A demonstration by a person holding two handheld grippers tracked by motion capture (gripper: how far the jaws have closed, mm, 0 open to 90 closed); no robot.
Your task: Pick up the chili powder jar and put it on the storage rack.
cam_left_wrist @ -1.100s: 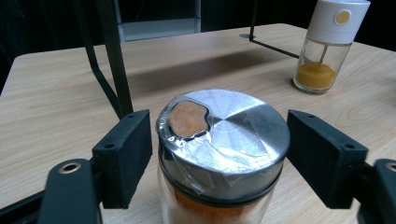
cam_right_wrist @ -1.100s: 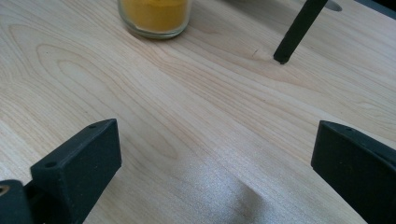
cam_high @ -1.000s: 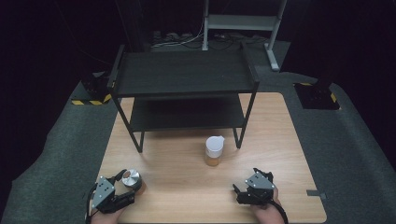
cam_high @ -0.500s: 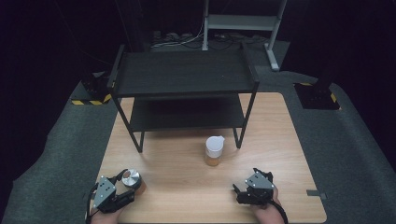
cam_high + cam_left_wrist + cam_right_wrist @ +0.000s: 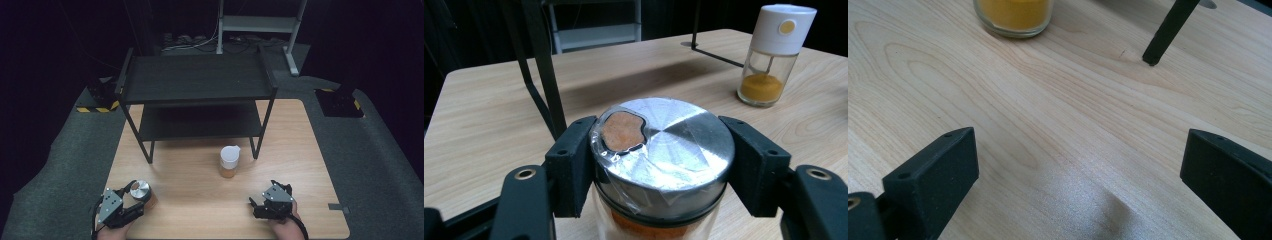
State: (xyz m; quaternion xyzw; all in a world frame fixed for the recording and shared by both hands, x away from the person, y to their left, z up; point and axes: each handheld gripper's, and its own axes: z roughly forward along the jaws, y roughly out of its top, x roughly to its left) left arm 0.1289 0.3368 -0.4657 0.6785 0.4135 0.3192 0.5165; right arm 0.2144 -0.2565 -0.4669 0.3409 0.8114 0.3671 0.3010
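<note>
On the wooden table (image 5: 200, 200), a black two-level metal shelf (image 5: 195, 80) is placed at the far side, and its legs stand on the wood. Near the front left corner of the table, a glass spice jar (image 5: 659, 165) is held upright by the left gripper (image 5: 131, 204); both black pads are pressed against the sides of its lid, and the jaws have just been closing on it. The jar is closed with a round lid of brushed silver metal, and a piece of clear film is stuck over the top of it. Under the film, an opening with orange powder is seen at one side of the lid. More orange-brown powder is visible through the glass below the lid. A second jar (image 5: 229, 161), with a white cap and yellow powder at the bottom, stands well apart, just in front of the shelf. The right gripper (image 5: 260, 205) is kept near the front right of the table, with its jaws spread wide over bare wood and nothing between them.
</note>
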